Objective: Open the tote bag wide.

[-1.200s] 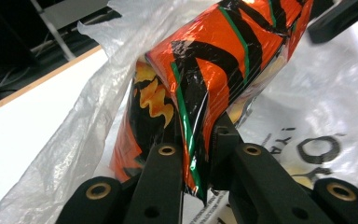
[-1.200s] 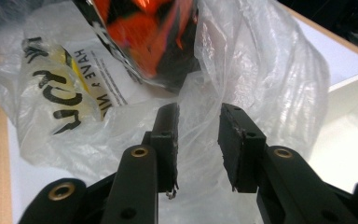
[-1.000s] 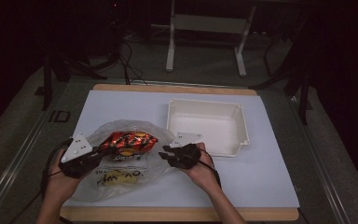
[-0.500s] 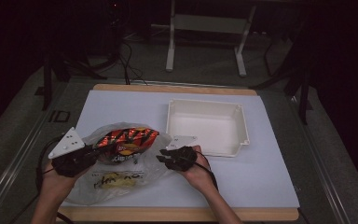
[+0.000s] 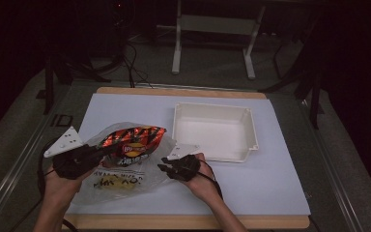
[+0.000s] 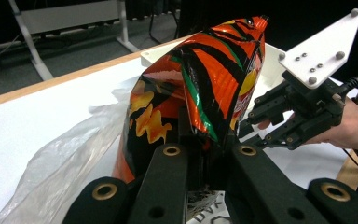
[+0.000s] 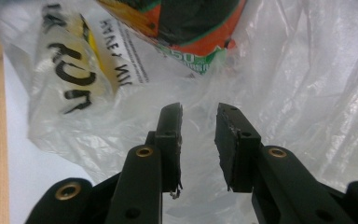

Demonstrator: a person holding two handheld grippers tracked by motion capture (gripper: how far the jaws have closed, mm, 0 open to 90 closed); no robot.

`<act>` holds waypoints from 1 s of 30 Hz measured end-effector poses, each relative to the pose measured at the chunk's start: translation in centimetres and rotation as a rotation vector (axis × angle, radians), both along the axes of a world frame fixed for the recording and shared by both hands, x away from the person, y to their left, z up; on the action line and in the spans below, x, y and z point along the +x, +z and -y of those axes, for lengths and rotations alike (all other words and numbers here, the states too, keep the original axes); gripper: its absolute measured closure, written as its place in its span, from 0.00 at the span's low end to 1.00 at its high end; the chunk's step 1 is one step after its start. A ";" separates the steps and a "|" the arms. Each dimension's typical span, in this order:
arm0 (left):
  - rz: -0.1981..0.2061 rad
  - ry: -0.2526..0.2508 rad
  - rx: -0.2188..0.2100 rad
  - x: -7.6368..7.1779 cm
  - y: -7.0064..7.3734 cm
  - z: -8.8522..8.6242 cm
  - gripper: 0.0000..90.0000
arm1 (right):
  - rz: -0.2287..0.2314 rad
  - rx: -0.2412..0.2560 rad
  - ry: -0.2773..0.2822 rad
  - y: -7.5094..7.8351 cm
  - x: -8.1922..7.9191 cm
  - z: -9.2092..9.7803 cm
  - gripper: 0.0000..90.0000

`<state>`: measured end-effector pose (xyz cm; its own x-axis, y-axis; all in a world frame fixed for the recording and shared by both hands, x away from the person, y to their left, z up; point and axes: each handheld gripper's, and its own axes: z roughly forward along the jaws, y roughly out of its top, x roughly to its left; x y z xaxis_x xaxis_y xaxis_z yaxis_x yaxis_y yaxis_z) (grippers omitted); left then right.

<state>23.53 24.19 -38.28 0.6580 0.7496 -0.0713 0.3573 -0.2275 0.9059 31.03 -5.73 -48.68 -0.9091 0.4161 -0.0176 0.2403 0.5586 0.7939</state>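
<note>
My left gripper (image 5: 107, 149) is shut on the lower edge of an orange and black chip bag (image 5: 133, 140), which stands up tilted in front of it (image 6: 205, 79). The chip bag sticks out of a crumpled clear plastic bag (image 5: 121, 181) with black and yellow print, lying on the white table sheet. My right gripper (image 5: 163, 168) is open at the plastic bag's right edge. In the right gripper view its jaws (image 7: 199, 116) stand apart over the thin film (image 7: 284, 70), with the chip bag's corner (image 7: 186, 23) beyond. The right gripper (image 6: 261, 133) also appears beside the chip bag.
A white rectangular tray (image 5: 212, 105) sits just right of the bags, behind my right gripper. The white sheet (image 5: 280, 183) covers a wooden-edged table. Dark floor and stand legs (image 5: 176, 43) lie beyond the far edge.
My left gripper has drawn back to the left and lifted the chip bag a little higher out of the plastic bag. The right gripper has shifted slightly left and nearer.
</note>
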 end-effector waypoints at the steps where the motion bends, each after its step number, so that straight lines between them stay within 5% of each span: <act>1: -0.002 0.001 0.002 -0.1 0.1 0.1 0.99 | 0.001 0.001 0.003 0.0 0.0 -0.1 0.79; 21: 0.001 -0.032 0.002 -1.5 2.0 -0.2 0.98 | 0.028 0.033 0.017 1.1 -1.5 2.0 0.78; 30: 0.015 -0.051 -0.008 -2.0 3.0 -0.2 0.98 | 0.006 0.041 0.001 0.4 -1.7 4.4 0.78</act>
